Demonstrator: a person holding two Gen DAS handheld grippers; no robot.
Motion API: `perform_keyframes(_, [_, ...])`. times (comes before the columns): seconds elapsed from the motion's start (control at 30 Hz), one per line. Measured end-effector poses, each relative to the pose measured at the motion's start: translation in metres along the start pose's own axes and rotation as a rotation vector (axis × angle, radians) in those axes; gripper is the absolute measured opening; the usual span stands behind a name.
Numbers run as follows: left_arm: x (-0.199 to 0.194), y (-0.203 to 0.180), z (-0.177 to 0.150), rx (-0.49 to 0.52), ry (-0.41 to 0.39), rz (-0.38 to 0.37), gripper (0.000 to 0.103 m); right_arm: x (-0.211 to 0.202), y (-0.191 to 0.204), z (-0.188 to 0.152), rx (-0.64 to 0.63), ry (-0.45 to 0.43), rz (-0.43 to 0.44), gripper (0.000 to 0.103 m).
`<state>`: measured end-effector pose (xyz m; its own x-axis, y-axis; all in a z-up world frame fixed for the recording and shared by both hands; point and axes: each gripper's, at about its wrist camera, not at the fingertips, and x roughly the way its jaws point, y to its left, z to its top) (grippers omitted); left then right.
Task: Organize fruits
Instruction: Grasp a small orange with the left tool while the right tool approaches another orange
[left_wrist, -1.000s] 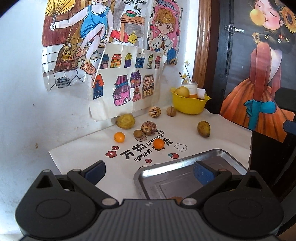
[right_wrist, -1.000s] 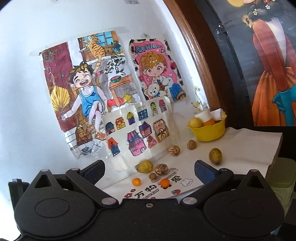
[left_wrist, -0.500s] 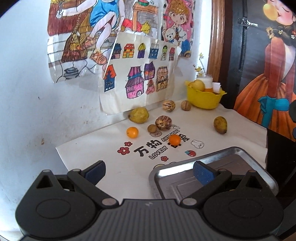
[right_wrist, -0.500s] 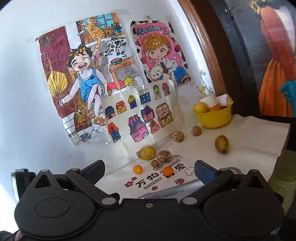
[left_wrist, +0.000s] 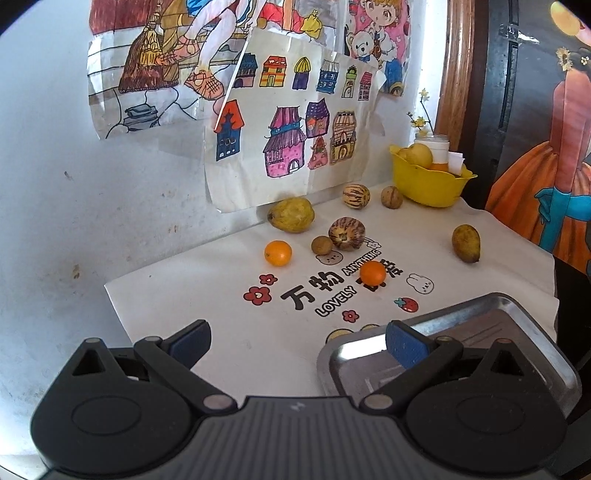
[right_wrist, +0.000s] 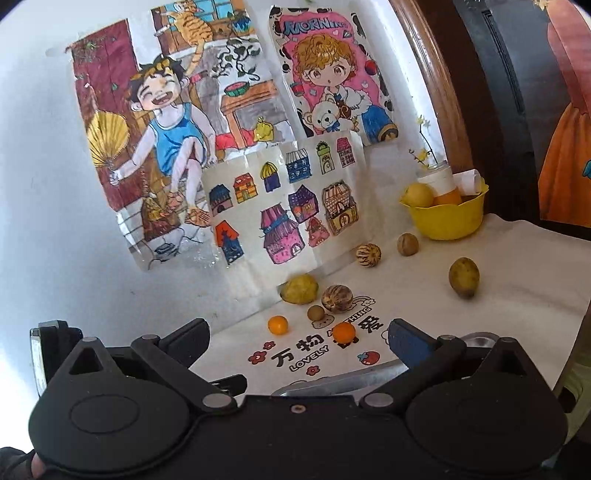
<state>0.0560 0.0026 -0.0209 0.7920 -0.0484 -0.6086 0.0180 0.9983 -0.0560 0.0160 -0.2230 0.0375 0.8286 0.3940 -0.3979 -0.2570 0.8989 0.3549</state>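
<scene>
Fruits (left_wrist: 372, 272) lie well beyond the wide-spread, empty left claw (left_wrist: 297, 341).

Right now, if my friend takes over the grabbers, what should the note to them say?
Left gripper: jaws open, holding nothing, hovering over the near edge of the white printed cloth.
Right gripper: jaws open, holding nothing.
Shiny metal tray: near right, no fruit visible in it.
Loose on the cloth: two small oranges, two yellow-green oval fruits, two striped round fruits, two brown round ones.
Yellow plastic bowl at the back already holds some fruit.
Done: nothing sorted yet. Left: all eight loose fruits.
</scene>
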Motion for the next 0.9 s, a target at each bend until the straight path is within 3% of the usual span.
perform_keyframes(0.9, [0.084, 0.018, 0.036, 0.008, 0.019, 0.002, 0.103, 0.101, -0.009, 0.023, -0.039, 0.085, -0.044, 0.103])
